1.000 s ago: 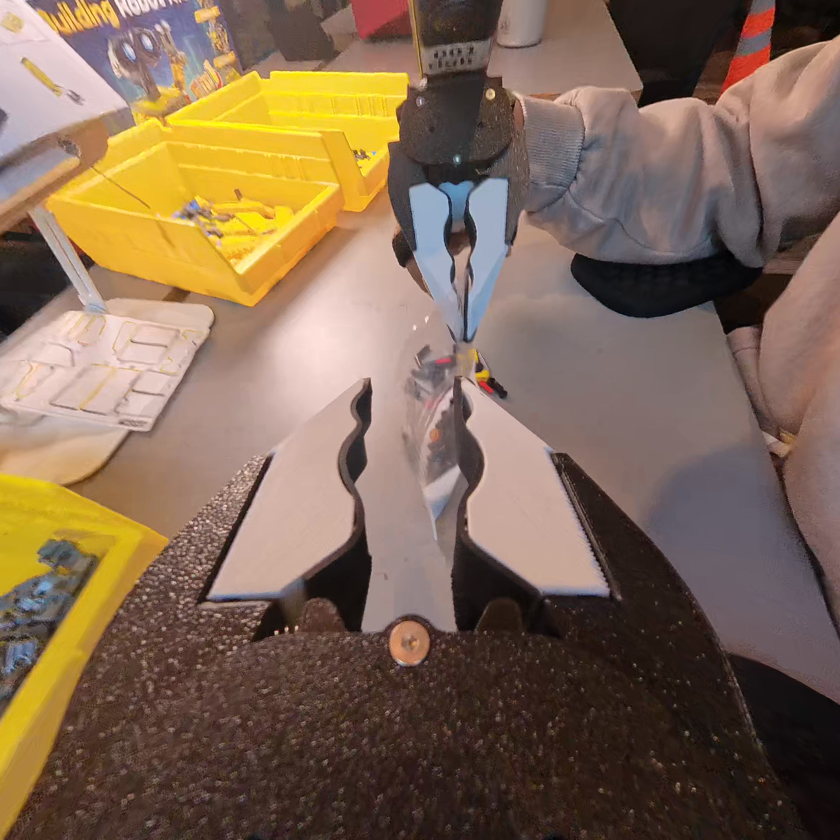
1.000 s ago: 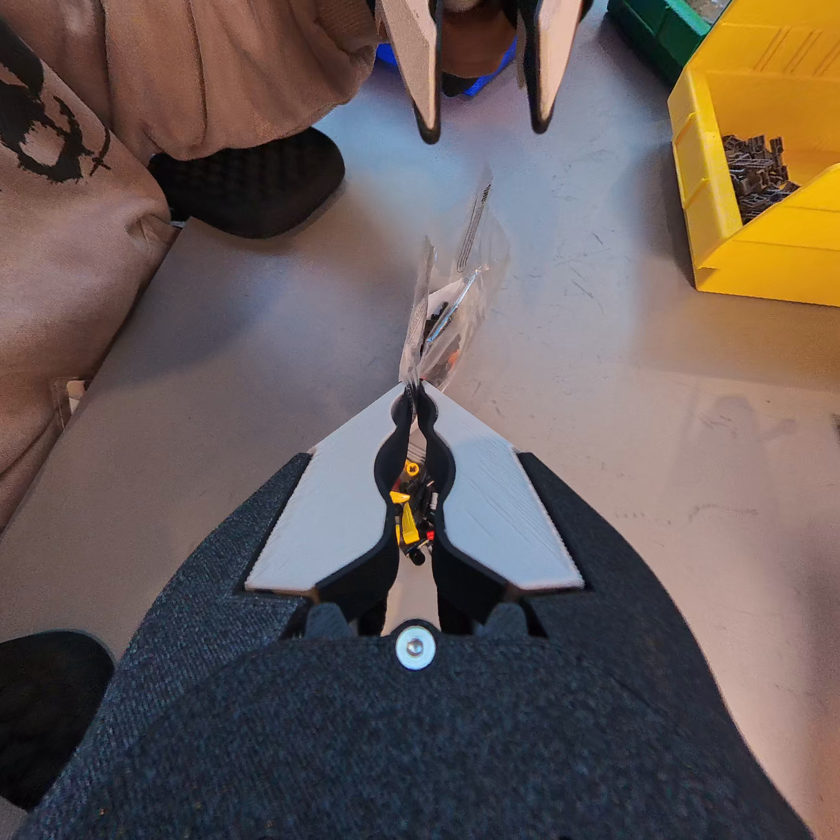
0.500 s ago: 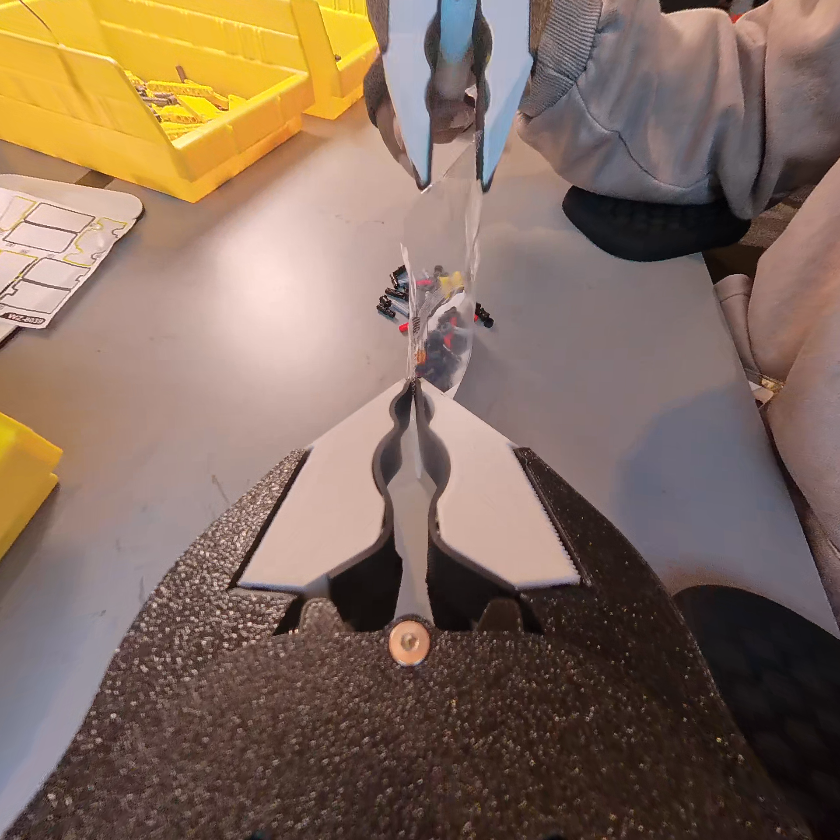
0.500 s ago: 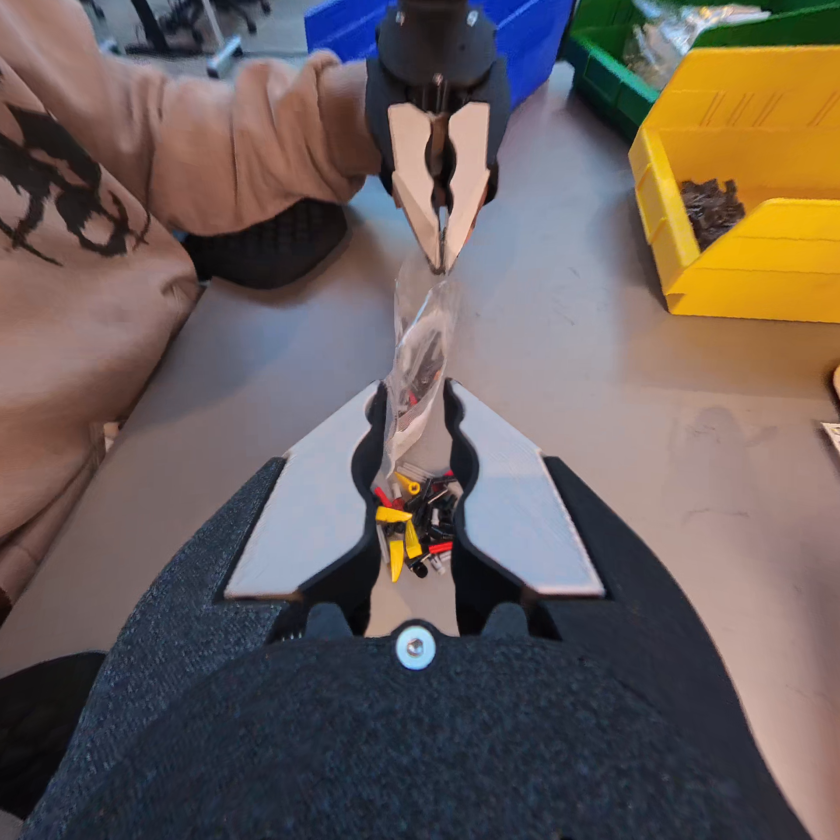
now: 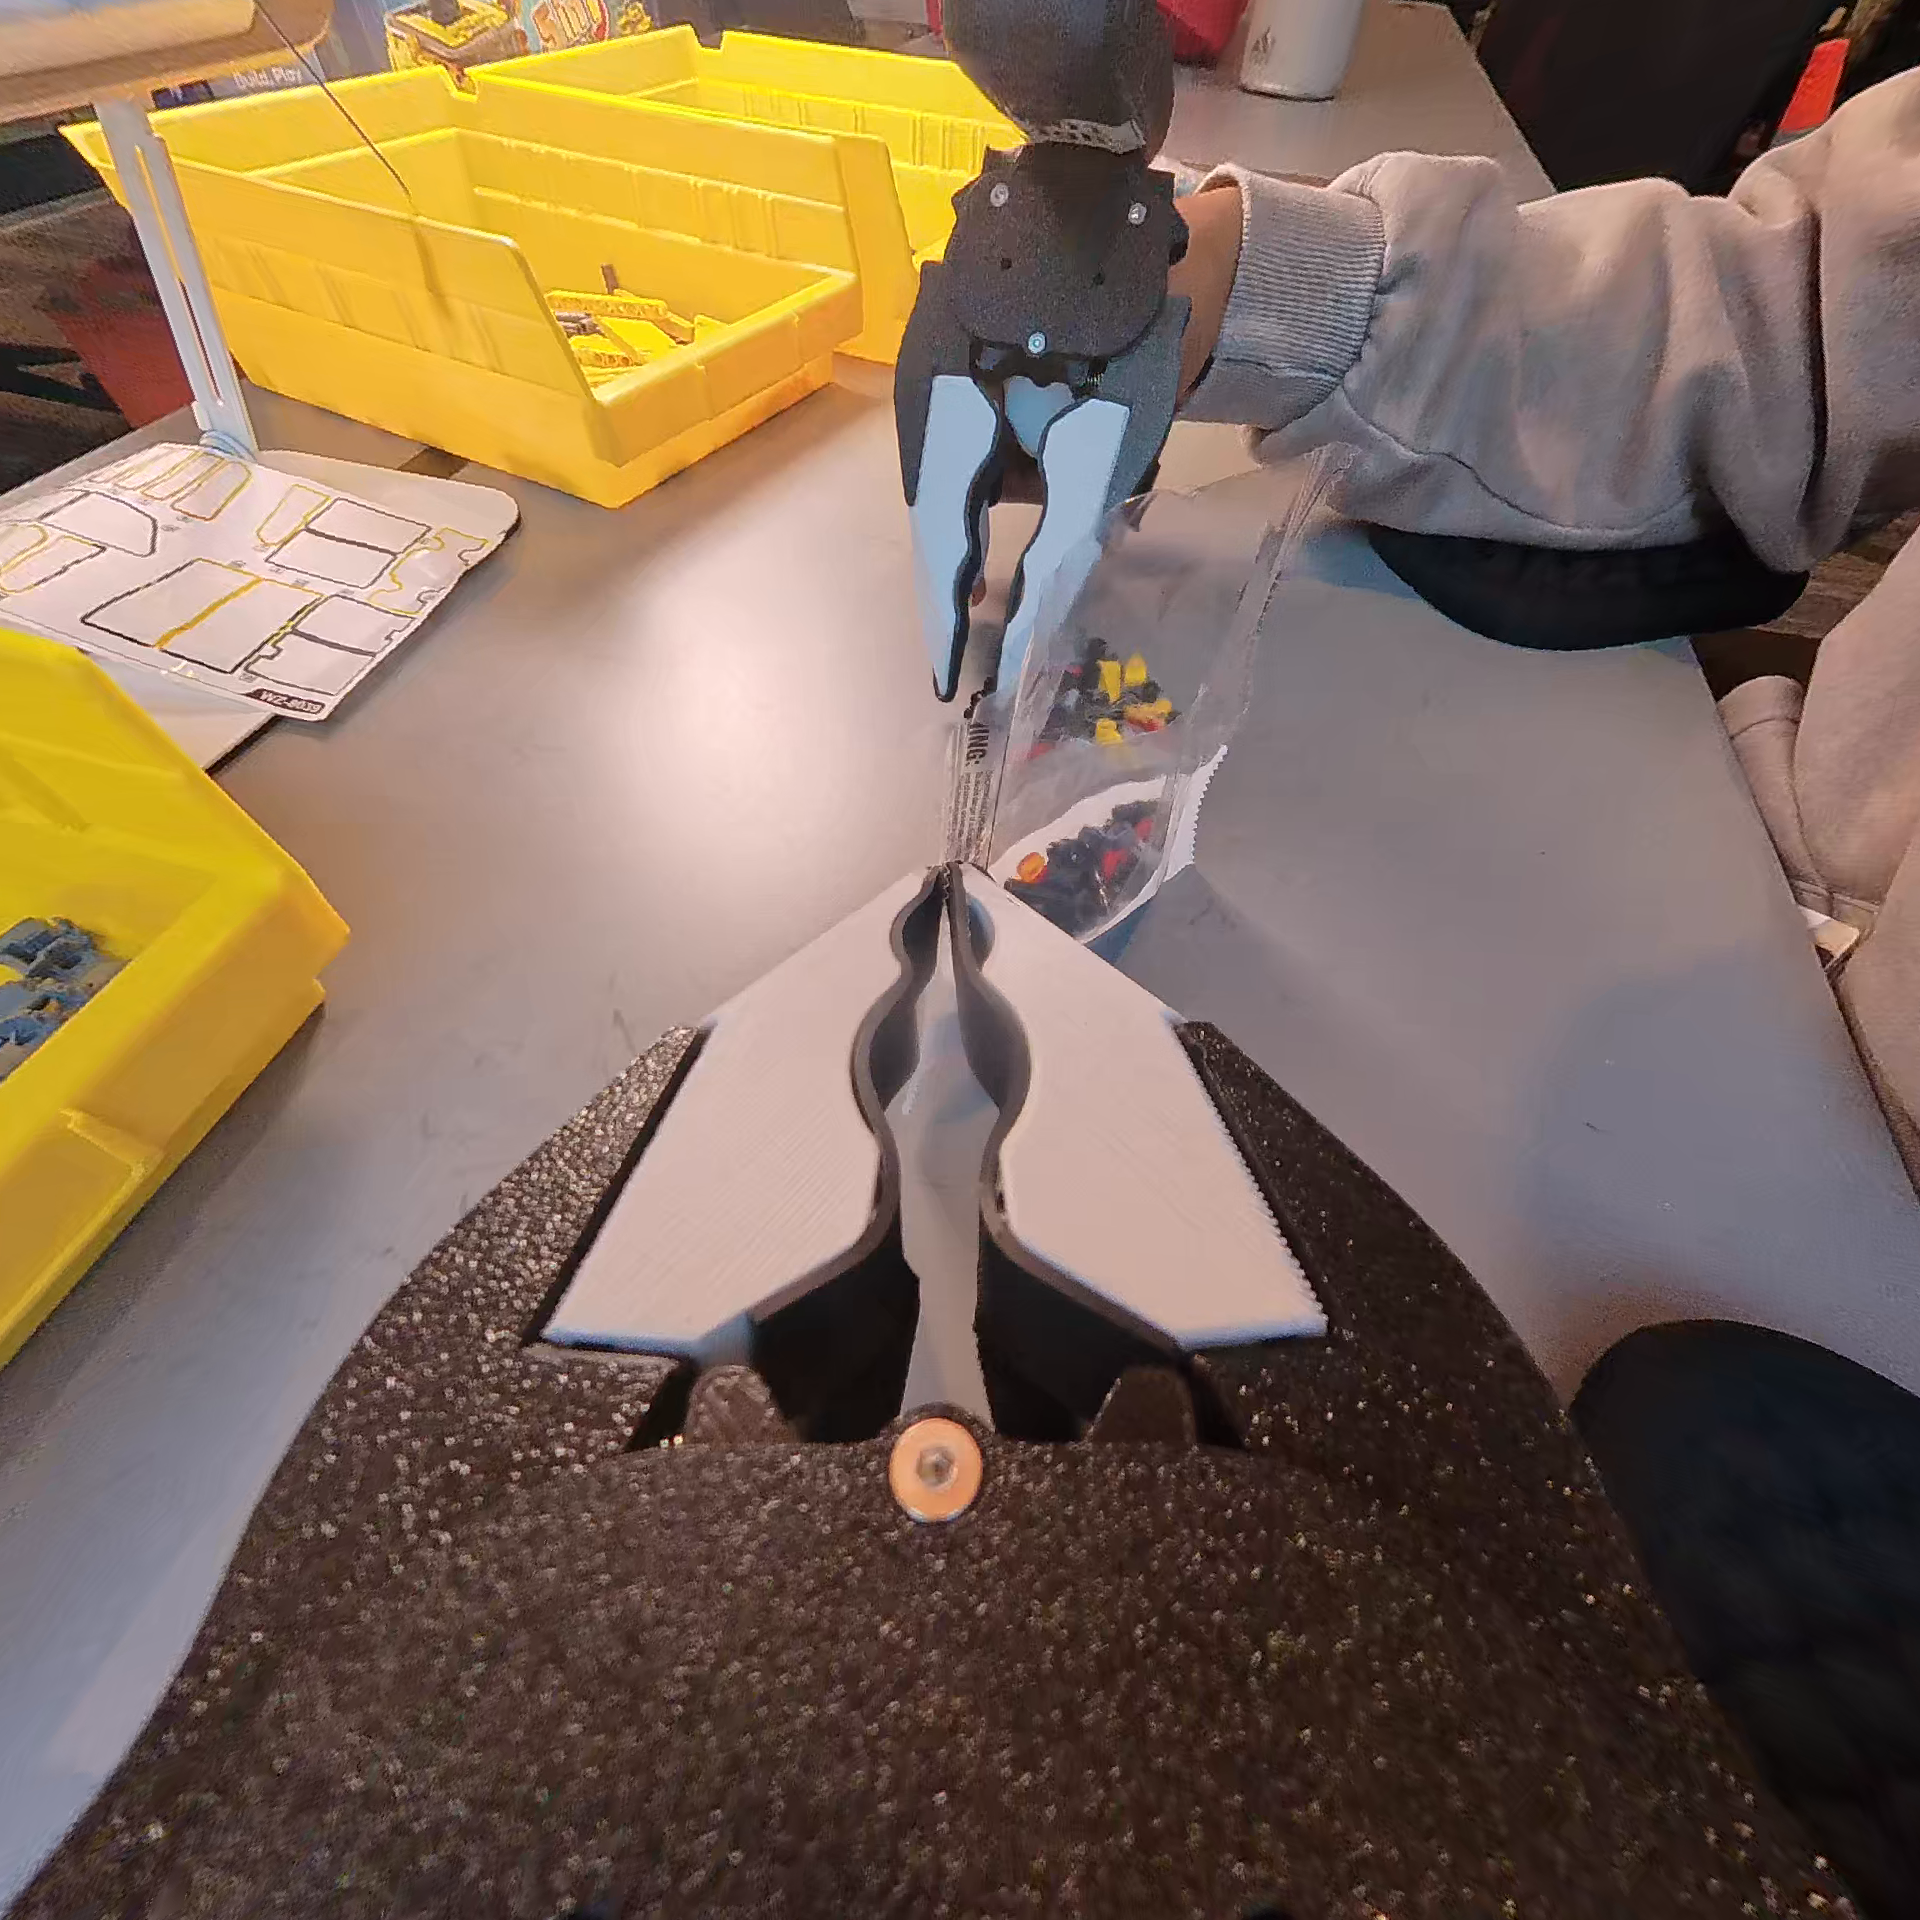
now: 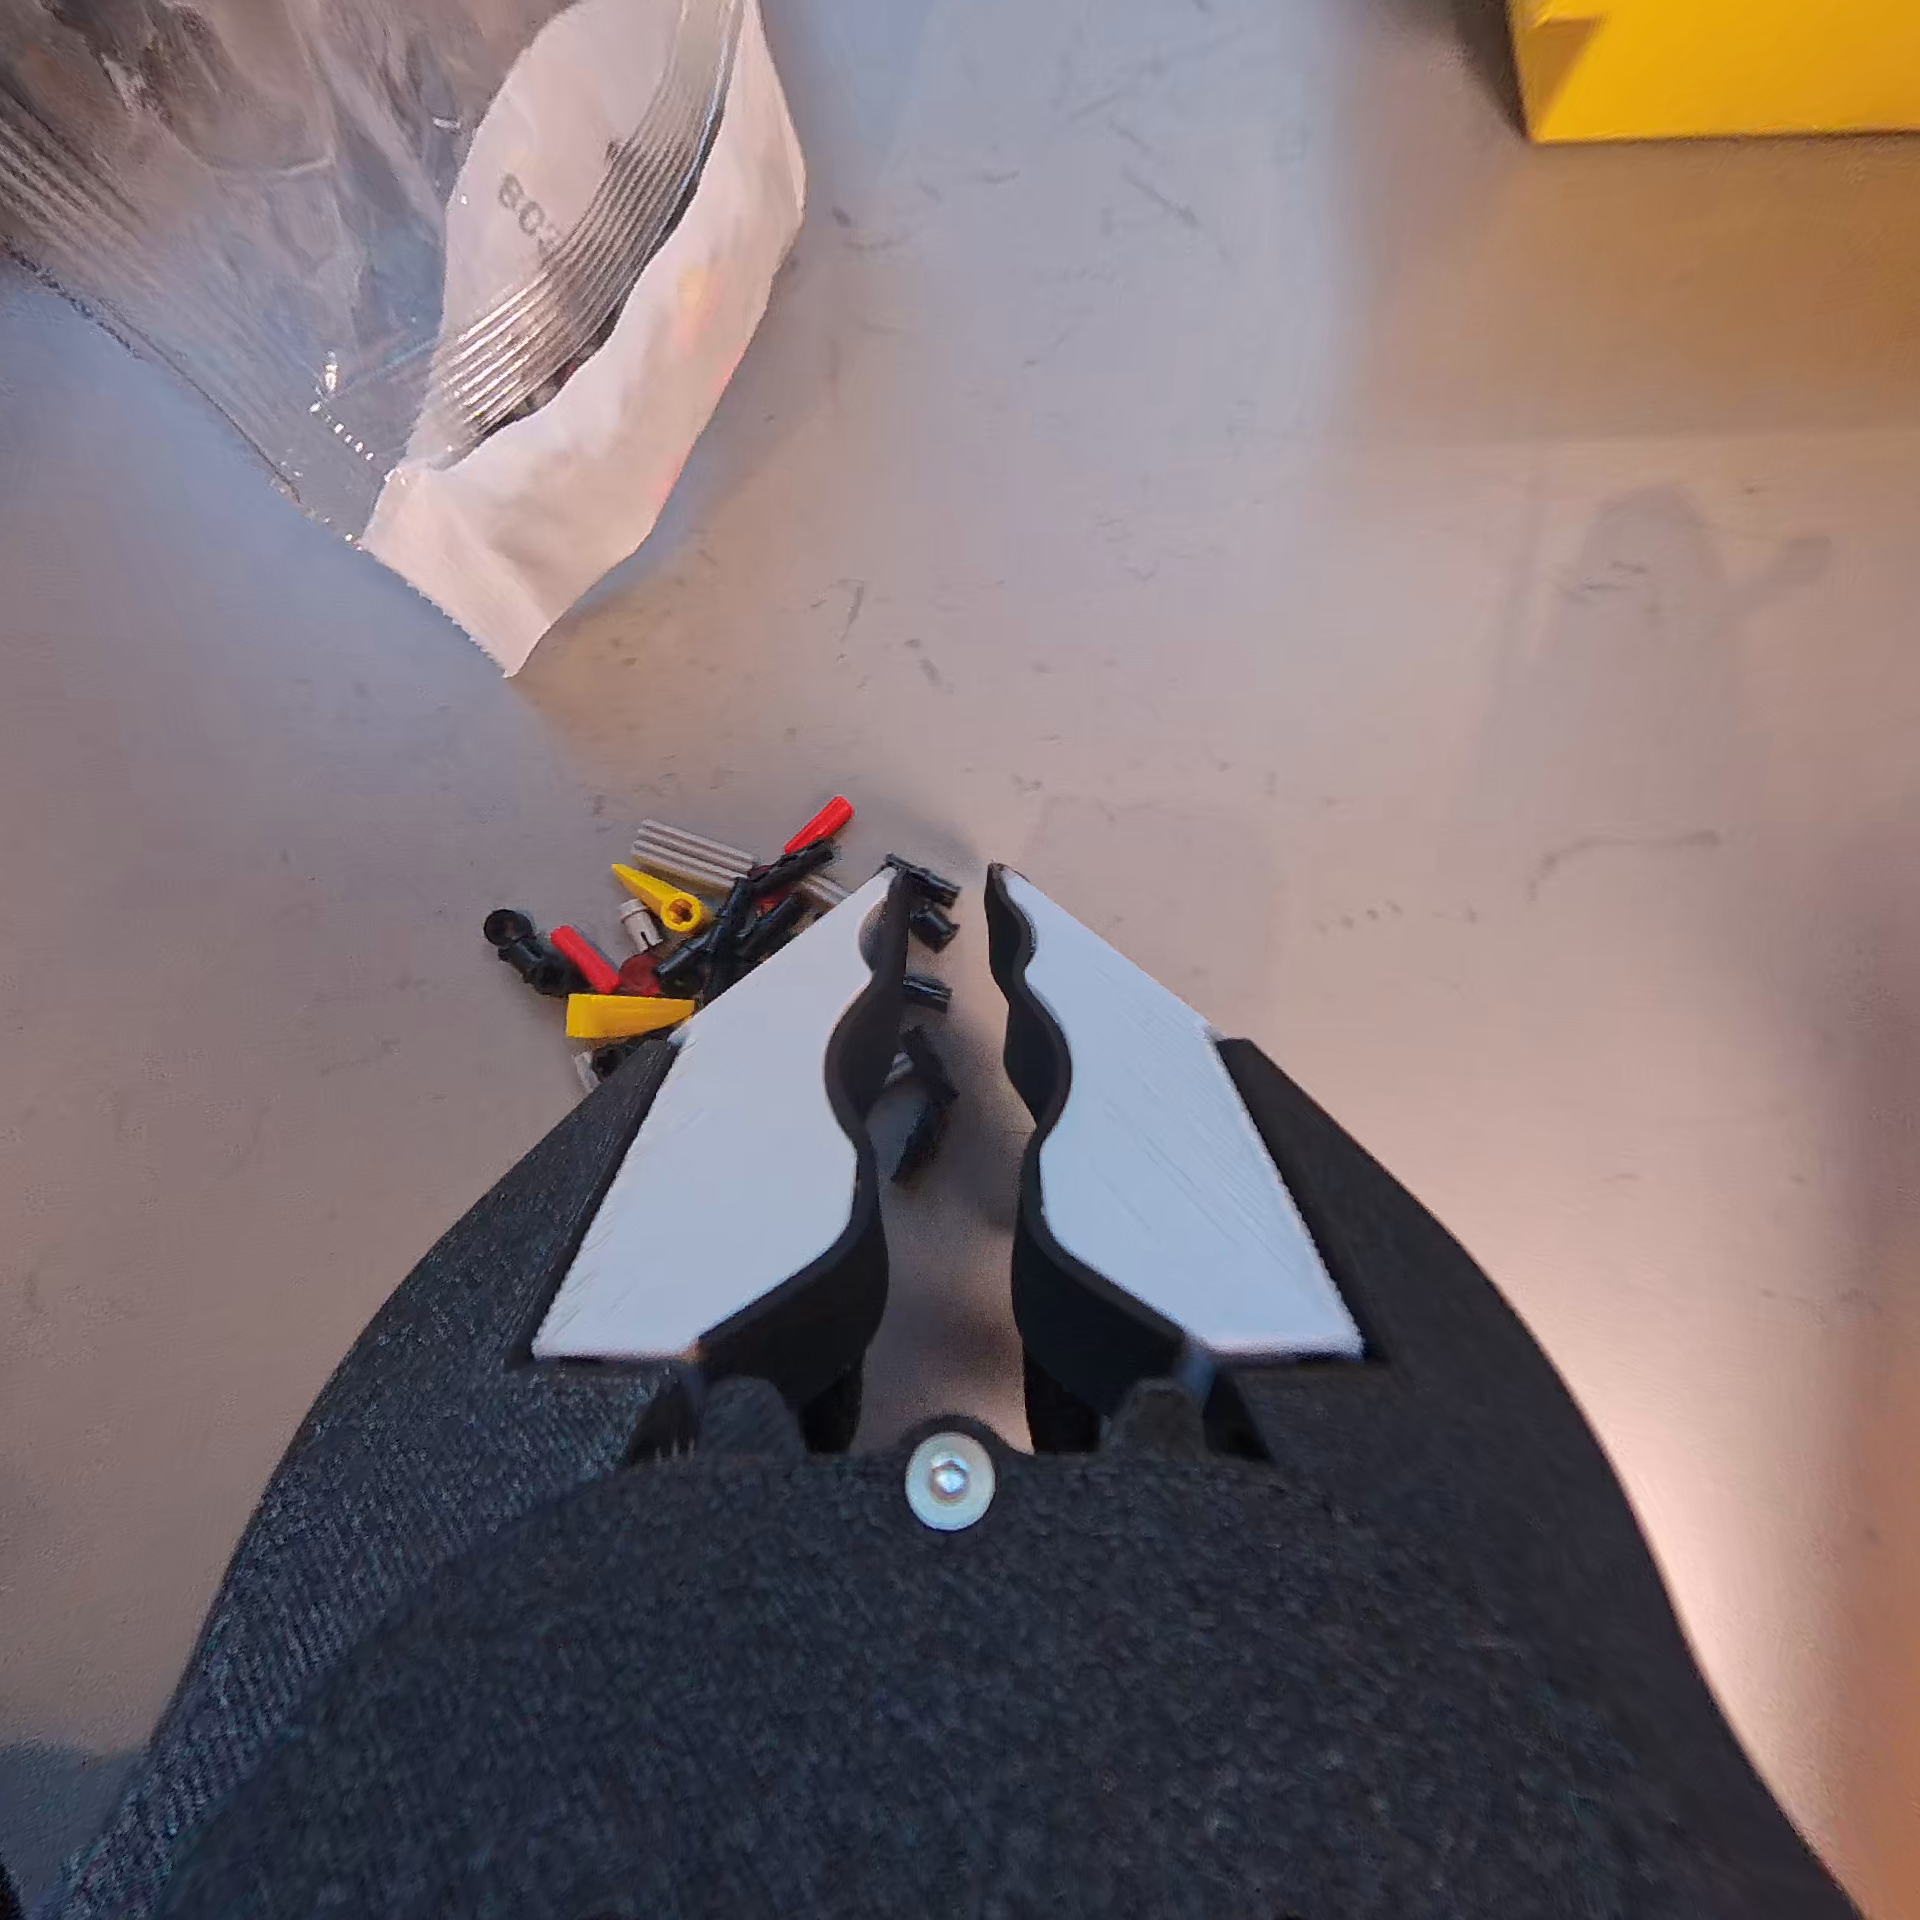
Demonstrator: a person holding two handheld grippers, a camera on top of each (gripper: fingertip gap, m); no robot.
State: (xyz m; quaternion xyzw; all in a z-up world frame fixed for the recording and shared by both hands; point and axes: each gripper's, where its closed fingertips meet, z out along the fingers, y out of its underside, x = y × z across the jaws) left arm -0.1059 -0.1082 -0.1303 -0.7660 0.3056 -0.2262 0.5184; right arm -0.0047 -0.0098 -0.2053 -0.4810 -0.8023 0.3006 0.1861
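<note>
On the grey desk (image 5: 582,790): two grippers are working over a clear plastic bag (image 5: 1132,717).
Left gripper (image 5: 943,873): jaws together, pinching the bag's edge and holding it up.
Bag: it is hanging just right of the tips, with small black, red and yellow parts inside.
Right gripper (image 6: 940,873): jaws a little apart, gripping nothing, pointing down beside the bag.
Loose parts (image 6: 665,935): they are lying on the desk at its left fingertip.
Yellow bins (image 5: 540,270): they are sitting well behind.
</note>
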